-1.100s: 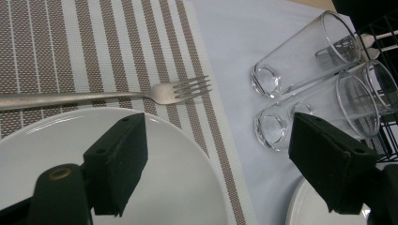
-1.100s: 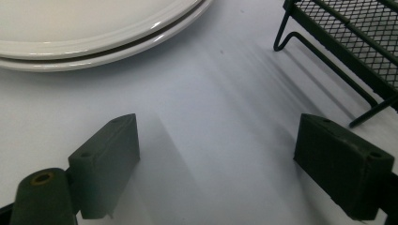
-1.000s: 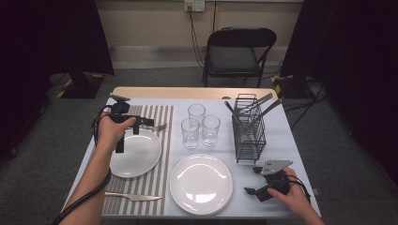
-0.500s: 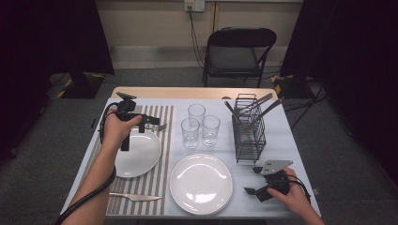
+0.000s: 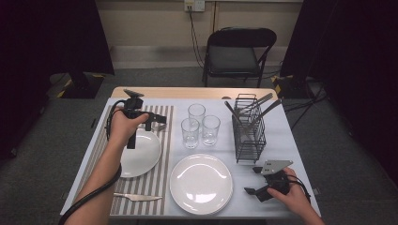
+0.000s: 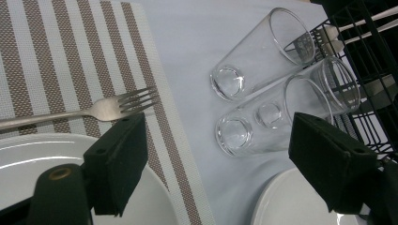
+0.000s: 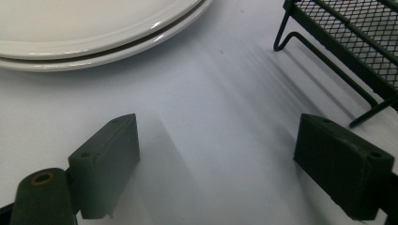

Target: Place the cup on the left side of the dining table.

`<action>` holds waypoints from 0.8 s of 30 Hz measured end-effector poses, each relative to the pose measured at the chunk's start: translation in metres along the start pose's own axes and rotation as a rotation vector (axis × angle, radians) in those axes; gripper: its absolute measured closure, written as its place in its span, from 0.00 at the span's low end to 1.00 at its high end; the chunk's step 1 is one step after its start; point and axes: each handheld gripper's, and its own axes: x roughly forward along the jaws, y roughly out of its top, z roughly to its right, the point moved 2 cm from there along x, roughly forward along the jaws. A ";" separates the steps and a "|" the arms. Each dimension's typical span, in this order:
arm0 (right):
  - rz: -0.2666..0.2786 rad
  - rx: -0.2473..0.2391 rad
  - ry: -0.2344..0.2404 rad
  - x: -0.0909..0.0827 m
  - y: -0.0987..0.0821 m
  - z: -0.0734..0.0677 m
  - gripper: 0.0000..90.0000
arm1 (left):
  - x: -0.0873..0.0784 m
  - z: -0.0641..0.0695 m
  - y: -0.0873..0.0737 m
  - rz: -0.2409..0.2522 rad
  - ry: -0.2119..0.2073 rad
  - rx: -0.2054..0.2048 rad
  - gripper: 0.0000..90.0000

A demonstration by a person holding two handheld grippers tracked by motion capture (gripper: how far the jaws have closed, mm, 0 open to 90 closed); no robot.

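Note:
My left gripper (image 5: 157,121) hovers open over the far edge of a small white plate (image 5: 141,152) on the striped placemat (image 5: 162,168). In the left gripper view its jaws (image 6: 220,159) stand wide apart with nothing between them; a fork (image 6: 94,110) lies on the placemat just beyond the plate (image 6: 28,159). Three clear glasses (image 5: 197,126) stand ahead of it, seen again past the jaws (image 6: 263,93). My right gripper (image 5: 252,180) rests open near the table's front right, beside two stacked white plates (image 5: 201,183); its view (image 7: 220,164) shows bare cloth between the jaws.
A black wire rack (image 5: 248,131) holding utensils stands right of the glasses, its foot close to my right gripper (image 7: 347,42). A knife (image 5: 137,197) lies on the placemat's near end. A folding chair (image 5: 237,54) stands behind the table.
My left gripper has shifted a little to the right, toward the glasses. The right gripper has stayed put.

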 end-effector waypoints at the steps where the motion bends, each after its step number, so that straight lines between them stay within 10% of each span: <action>1: 0.000 0.000 0.000 0.000 0.000 0.000 0.15 | 0.001 0.001 0.001 -0.005 0.001 0.017 0.22; 24: 0.001 -0.002 -0.001 0.000 0.000 0.000 0.15 | 0.013 0.016 0.009 -0.017 -0.013 0.020 0.23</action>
